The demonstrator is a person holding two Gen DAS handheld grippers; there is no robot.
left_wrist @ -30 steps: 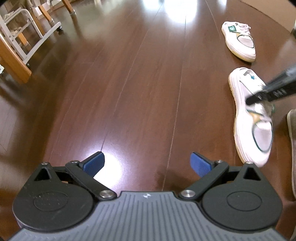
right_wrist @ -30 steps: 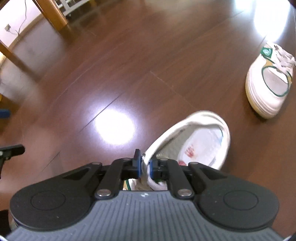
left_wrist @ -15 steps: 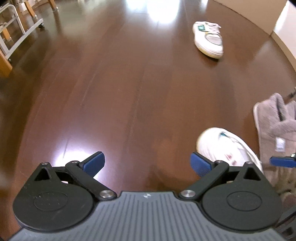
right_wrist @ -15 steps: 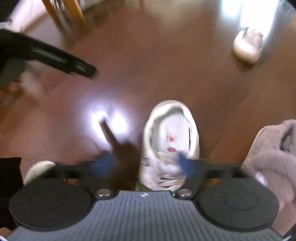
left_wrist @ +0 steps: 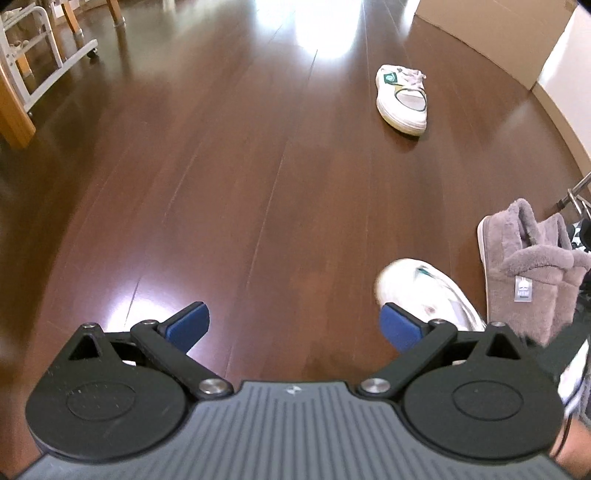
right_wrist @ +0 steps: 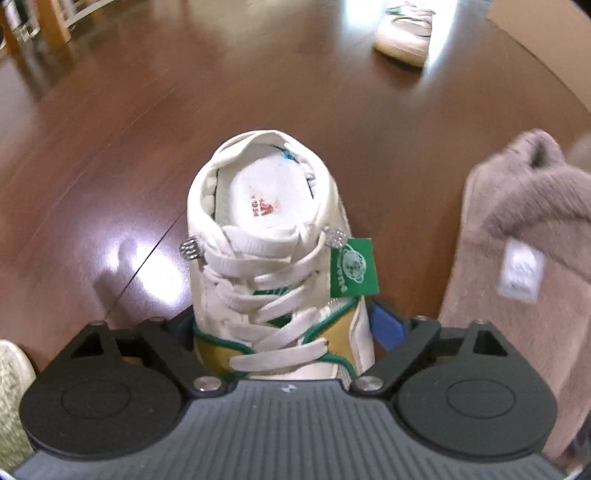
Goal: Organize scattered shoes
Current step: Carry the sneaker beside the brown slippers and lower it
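Jaws of my right gripper (right_wrist: 284, 325) stand wide, having just been closing slightly, astride the laced forepart of the near white sneaker (right_wrist: 273, 236) on the wooden floor (left_wrist: 221, 184); pad contact is unclear. My left gripper (left_wrist: 293, 325) is spread, empty. Second sneaker (left_wrist: 402, 98) lies well apart. Grey plush boots (left_wrist: 532, 266) stand beside the near sneaker.

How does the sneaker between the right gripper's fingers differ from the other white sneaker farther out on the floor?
The near sneaker sits between the right gripper's spread fingers beside the fuzzy slippers; the far sneaker lies alone near the cardboard box. The near one's heel points away from the cameras, the far one's toe does. Both are white with green and tan trim.
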